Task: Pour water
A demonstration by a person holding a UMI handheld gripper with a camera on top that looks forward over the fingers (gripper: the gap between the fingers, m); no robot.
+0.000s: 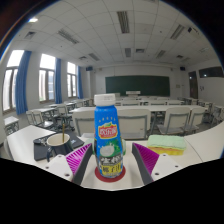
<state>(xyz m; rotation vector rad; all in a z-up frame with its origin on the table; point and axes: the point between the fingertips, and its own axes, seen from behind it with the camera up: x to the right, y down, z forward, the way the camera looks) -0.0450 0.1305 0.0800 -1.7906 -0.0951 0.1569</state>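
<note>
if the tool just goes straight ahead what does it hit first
Most likely the bottle: it stands upright directly between and just ahead of the tool, whose fingers are open on either side of it. Exact depth is unclear.

Blue-labelled bottle [107,138] upright between the fingers [78,157], gripper [110,158] open around it, black cup [51,148] beside, classroom desks [160,118] beyond.

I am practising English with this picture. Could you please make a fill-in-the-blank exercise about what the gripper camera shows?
1. The bottle has a cap that is ____ in colour.
2. The bottle stands ____ the two fingers of the gripper.
3. The bottle's label is mostly ____.
4. On the far wall beyond the desks hangs a dark ____.

Missing words: white; between; blue; chalkboard
</note>
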